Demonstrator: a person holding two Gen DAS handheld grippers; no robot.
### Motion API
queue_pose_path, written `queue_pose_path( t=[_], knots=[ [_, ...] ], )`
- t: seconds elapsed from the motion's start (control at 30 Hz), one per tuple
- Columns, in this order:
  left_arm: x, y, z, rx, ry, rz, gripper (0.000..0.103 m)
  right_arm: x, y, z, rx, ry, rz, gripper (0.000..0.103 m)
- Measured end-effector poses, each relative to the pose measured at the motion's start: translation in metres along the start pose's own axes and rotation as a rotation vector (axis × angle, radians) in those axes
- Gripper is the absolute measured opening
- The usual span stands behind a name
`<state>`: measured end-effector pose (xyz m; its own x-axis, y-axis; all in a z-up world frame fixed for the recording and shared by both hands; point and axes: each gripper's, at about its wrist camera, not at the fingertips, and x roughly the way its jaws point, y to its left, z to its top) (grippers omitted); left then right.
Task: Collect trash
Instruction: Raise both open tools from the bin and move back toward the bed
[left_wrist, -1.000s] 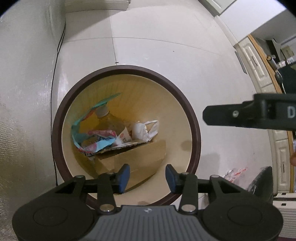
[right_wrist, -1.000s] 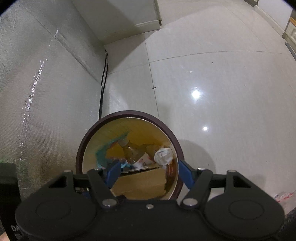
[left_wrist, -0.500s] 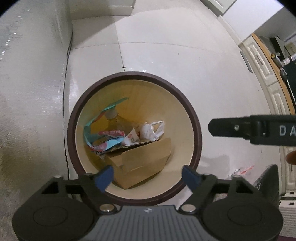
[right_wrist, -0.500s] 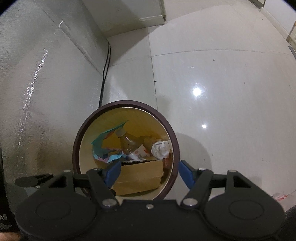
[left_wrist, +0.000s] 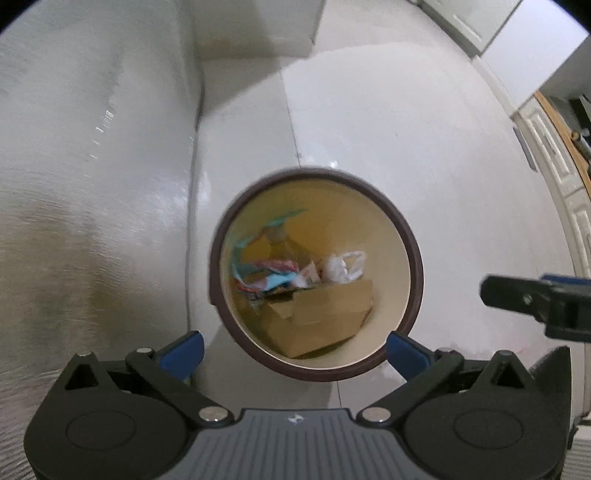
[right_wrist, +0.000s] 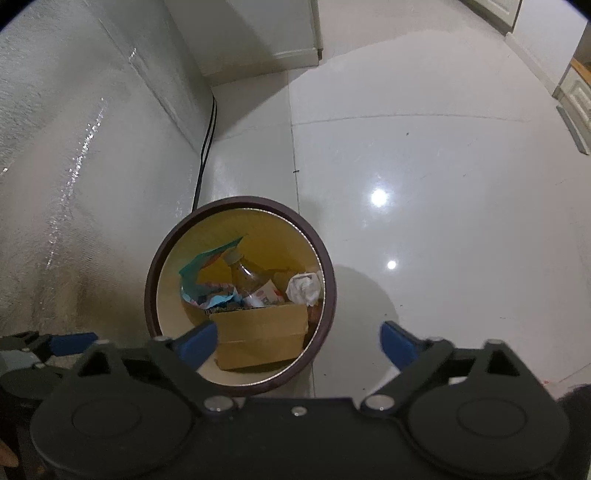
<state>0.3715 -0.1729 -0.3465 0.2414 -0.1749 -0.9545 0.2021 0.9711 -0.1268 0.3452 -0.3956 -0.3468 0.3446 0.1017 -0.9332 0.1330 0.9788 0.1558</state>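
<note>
A round bin with a brown rim (left_wrist: 415, 266) (right_wrist: 330, 288) stands on the white tile floor beside the wall. Inside it lie a cardboard box (left_wrist: 325, 314) (right_wrist: 262, 332), crumpled white paper (left_wrist: 343, 266) (right_wrist: 304, 288), a clear bottle (right_wrist: 245, 277) and a teal wrapper (left_wrist: 258, 236) (right_wrist: 207, 262). My left gripper (left_wrist: 293, 352) hangs above the bin's near edge, its jaws opening with nothing between them. My right gripper (right_wrist: 298, 341) also hovers above the bin, jaws opening and empty. Each gripper shows at the edge of the other's view.
A textured silvery wall (left_wrist: 92, 221) runs along the left. A black cable (right_wrist: 205, 147) drops along it to the floor behind the bin. White cabinets (left_wrist: 565, 192) line the right side, and a white furniture base (right_wrist: 280, 55) stands at the far end.
Both grippers have lifted away from the bin, which now looks smaller. Both pairs of jaws have spread wider, the left one by much more. The cardboard box stays in the bin.
</note>
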Motion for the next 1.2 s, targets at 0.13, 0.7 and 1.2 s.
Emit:
queue_pose_path(
  t=[0.13,0.7,1.2],
  knots=[
    [-0.037,0.000,-0.007,-0.022,-0.078,0.027,0.103,-0.025,-0.008,-0.011,0.026,-0.032,0.010,0.101],
    [-0.142,-0.019,-0.066,-0.003,-0.187,0.074,0.103,-0.145,-0.018,-0.074,0.006,-0.200,-0.001,0.103],
    [-0.260,-0.055,-0.121,0.048,-0.413,0.030,0.103,-0.259,-0.021,-0.137,-0.011,-0.396,0.000,0.103]
  ],
)
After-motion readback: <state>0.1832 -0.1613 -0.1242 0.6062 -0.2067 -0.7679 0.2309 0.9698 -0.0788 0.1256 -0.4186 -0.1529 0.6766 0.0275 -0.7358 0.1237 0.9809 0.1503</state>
